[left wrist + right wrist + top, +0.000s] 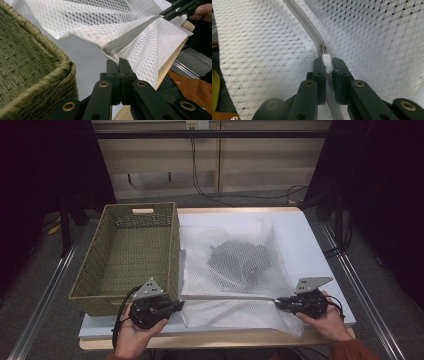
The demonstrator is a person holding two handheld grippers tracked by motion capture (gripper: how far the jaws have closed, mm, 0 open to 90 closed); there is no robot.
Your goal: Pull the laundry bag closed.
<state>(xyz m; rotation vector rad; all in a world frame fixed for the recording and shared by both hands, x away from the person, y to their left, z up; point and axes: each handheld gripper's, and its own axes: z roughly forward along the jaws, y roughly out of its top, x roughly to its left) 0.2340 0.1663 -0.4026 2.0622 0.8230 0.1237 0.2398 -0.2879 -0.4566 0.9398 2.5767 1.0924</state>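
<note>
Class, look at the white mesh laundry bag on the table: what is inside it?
Through the mesh laundry bag a dark grey crumpled garment shows. The mesh blurs it, so its type and anything beneath it stay hidden.

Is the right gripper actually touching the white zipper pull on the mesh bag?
Touching. In the right gripper view, the right gripper has both jaws pressed against the white zipper pull of the mesh bag.
</note>
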